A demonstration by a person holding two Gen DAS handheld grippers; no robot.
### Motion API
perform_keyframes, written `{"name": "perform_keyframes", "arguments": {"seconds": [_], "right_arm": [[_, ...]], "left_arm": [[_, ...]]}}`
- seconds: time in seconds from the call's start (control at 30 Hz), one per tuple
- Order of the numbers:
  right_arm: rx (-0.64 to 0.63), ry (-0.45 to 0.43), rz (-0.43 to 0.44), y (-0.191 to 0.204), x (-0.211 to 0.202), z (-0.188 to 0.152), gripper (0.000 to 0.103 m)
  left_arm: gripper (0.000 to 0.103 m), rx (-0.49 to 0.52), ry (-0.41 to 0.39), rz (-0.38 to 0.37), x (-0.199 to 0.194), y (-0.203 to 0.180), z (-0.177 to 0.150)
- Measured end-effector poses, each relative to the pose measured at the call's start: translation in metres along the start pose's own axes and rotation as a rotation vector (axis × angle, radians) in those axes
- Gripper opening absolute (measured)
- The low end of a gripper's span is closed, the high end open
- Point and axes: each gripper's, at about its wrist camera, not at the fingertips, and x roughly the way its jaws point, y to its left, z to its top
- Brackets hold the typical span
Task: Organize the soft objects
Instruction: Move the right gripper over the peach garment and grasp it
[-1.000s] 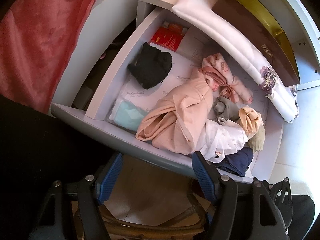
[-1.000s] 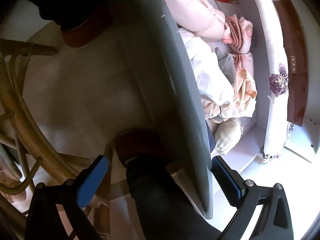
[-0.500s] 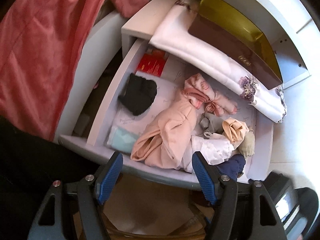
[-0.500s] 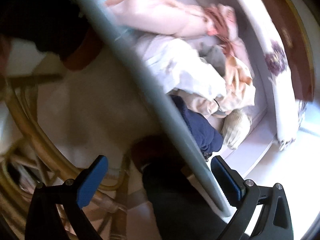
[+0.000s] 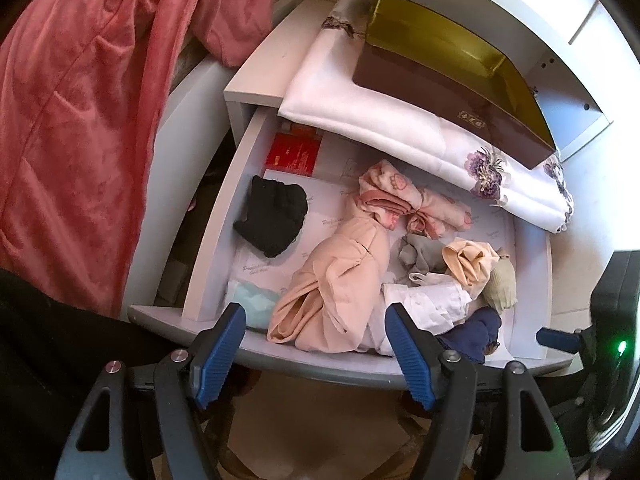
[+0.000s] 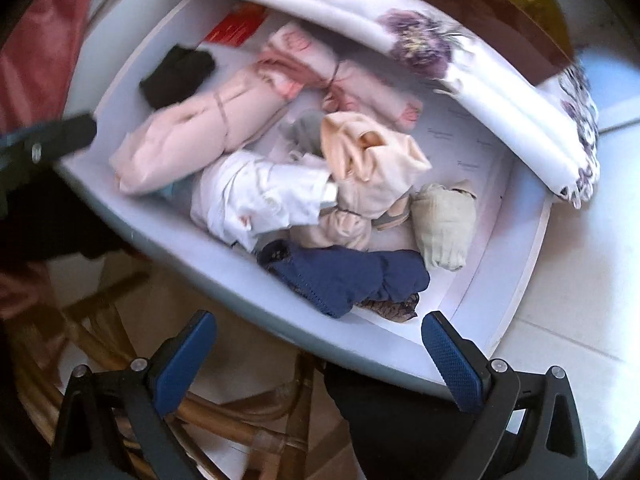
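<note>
An open white drawer [image 5: 208, 240] [image 6: 516, 264] holds several soft garments. A black one [image 5: 274, 212] [image 6: 176, 74] lies at the left. A large peach one [image 5: 340, 280] [image 6: 192, 136] lies in the middle beside a pink printed one [image 5: 400, 200] [image 6: 340, 76]. A white one [image 5: 428, 300] [image 6: 256, 196], a cream one [image 5: 472, 264] [image 6: 372, 160], a beige rolled one [image 5: 500, 284] [image 6: 444, 224] and a navy one [image 5: 476, 332] [image 6: 348, 276] lie at the right. My left gripper [image 5: 316, 352] and right gripper [image 6: 320, 356] are both open and empty, just in front of the drawer's front edge.
A folded white floral cloth [image 5: 400, 112] [image 6: 460, 52] with a brown and gold box [image 5: 452, 80] on it lies over the drawer's back. A red packet [image 5: 294, 152] sits in the back left corner. A pink robe [image 5: 80, 100] hangs at left. A rattan chair [image 6: 200, 412] is below.
Both grippers have drawn back and risen. The right view has swung from the drawer's front panel to look down into the drawer. Nothing in the drawer has moved.
</note>
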Motion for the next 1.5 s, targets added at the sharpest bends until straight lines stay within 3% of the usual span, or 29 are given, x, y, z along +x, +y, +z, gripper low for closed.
{"name": "perform_keyframes", "arguments": {"seconds": [0.13, 0.33, 0.47, 0.6, 0.77, 1.07, 1.13, 1.23, 1.33, 1.4, 1.5], "right_arm": [[0.056, -0.017, 0.028, -0.012, -0.006, 0.006, 0.103], [0.099, -0.033, 0.004, -0.019, -0.004, 0.008, 0.103], [0.179, -0.094, -0.016, -0.032, -0.014, 0.009, 0.103], [0.305, -0.160, 0.047, -0.055, -0.024, 0.008, 0.103], [0.420, -0.204, 0.106, -0.077, -0.029, 0.006, 0.103], [0.669, -0.241, 0.205, -0.120, -0.026, 0.000, 0.074], [0.652, -0.229, 0.171, -0.123, -0.027, 0.006, 0.069], [0.517, -0.181, 0.156, -0.112, -0.025, 0.026, 0.060], [0.434, -0.131, 0.203, -0.099, -0.016, 0.041, 0.060], [0.437, -0.129, 0.227, -0.096, -0.010, 0.046, 0.060], [0.446, -0.117, 0.286, -0.091, 0.008, 0.053, 0.074]], "left_arm": [[0.073, 0.012, 0.000, 0.000, -0.001, -0.001, 0.000], [0.073, 0.052, -0.021, 0.008, -0.006, -0.004, -0.001], [0.074, 0.076, -0.040, 0.012, -0.014, -0.003, 0.003], [0.079, 0.109, -0.060, 0.026, -0.018, -0.002, 0.008], [0.082, 0.161, -0.031, 0.033, -0.001, -0.006, 0.004], [0.083, 0.189, 0.058, 0.014, 0.027, -0.014, -0.007], [0.083, 0.189, 0.077, 0.009, 0.031, -0.015, -0.010], [0.083, 0.175, 0.098, 0.006, 0.036, -0.012, -0.011], [0.083, 0.153, 0.107, 0.006, 0.040, -0.007, -0.012], [0.083, 0.148, 0.110, 0.009, 0.042, -0.005, -0.012], [0.083, 0.156, 0.109, 0.007, 0.044, -0.007, -0.013]]}}
